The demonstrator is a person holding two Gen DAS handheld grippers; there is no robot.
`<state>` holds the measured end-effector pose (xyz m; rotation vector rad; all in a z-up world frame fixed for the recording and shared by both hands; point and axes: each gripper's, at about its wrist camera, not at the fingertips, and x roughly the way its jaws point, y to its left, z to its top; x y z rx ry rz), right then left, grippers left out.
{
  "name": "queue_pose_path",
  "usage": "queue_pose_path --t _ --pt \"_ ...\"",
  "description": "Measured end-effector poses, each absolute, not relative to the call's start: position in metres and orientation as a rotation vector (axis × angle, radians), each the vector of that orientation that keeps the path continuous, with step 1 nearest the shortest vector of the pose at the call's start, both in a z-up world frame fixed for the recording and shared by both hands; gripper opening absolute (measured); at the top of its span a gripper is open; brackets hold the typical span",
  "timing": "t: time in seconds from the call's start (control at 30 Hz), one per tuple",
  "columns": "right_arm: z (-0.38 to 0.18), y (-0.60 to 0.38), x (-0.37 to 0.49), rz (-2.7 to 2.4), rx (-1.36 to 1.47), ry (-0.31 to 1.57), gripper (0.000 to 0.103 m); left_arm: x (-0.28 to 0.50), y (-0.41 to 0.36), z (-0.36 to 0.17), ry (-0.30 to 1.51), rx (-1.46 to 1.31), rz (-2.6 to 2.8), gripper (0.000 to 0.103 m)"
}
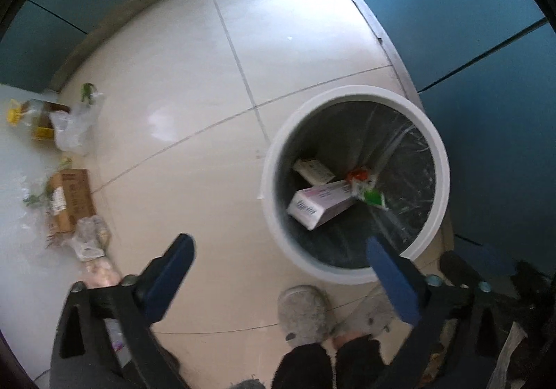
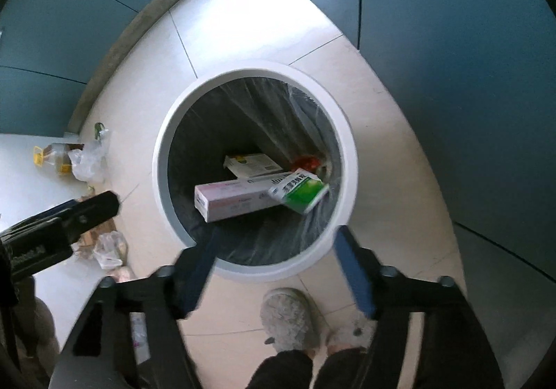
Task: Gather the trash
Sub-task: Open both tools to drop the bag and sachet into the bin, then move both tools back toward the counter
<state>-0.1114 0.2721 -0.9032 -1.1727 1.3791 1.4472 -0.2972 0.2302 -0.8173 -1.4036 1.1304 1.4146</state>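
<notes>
Two grippers hang above a white round bin (image 2: pixel 342 159) that stands on a pale tiled floor (image 1: pixel 194 52) near blue cabinets (image 1: pixel 451 7); both point down; the left gripper (image 1: pixel 281 267) has its blue fingers (image 1: pixel 392 281) wide apart with nothing between them, and below it is bare floor and the near rim of the bin; the right gripper (image 2: pixel 274 267) is also spread apart and empty, and it is over the near edge of the bin mouth; in the right wrist view the black body of the left gripper shows at the left edge

Inside the bin, which has a clear liner (image 2: pixel 302 104), lie several pieces of trash: a long pink and white box (image 2: pixel 232 203), a smaller white box (image 2: pixel 252 163) behind it, a green and white carton (image 2: pixel 300 192) that rests on the right end of the long box, and something red (image 2: pixel 305 163) by the wall, too blurred to tell what it is

More trash is on the floor, well apart from the bin to the left: a plastic bag (image 1: pixel 74 125), a bottle with a yellow cap (image 1: pixel 24 113) beside it, a brown cardboard piece (image 1: pixel 71 199) nearer, and a crumpled wrapper (image 1: pixel 90 239) just below it

Near the bottom of both views are two grey fluffy slippers (image 1: pixel 304 314) of the person, with dark trousers (image 1: pixel 302 368) above them, standing just beside the bin
</notes>
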Motion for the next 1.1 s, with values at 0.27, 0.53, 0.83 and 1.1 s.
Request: queue_pose_path --t 0.27,0.53,0.83,1.1 --pt "-0.832 0.262 -0.12 1.398 -1.248 1.19 0.103 -0.306 0.203 -0.746 1.121 -1.345 1.502 0.103" --pt "-0.732 0.252 -0.131 1.422 -1.256 1.112 0.103 -0.315 0.173 -0.651 1.089 -1.323 1.544 0.103" --pt "-0.595 0.224 -0.137 1.463 -1.243 1.059 0.103 -0.317 0.138 -0.537 1.033 -1.301 1.571 0.103" --pt "-0.463 0.185 -0.118 1.514 -1.167 1.05 0.103 -0.306 0.105 -0.431 0.98 -1.236 1.608 0.103"
